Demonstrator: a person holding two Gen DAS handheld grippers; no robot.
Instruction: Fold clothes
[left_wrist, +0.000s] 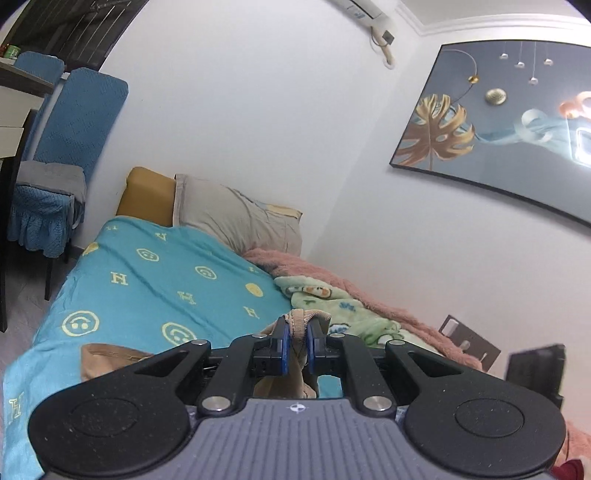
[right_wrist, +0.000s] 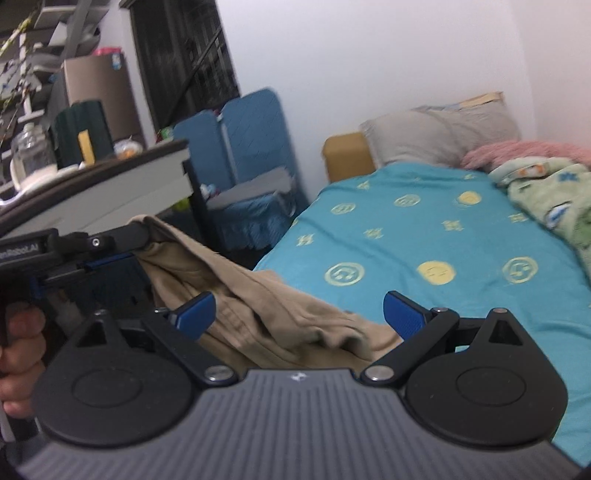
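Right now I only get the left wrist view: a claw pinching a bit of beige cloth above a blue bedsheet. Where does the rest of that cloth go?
Observer: In the right wrist view, the beige garment hangs from the left claw and slopes down toward the blue sheet.
Operator: And the other claw?
Observer: The right claw is open. The garment shows between its fingers, but the pads don't press on it.
Operator: Who's holding all this?
Observer: A hand is wrapped around the left claw's handle.
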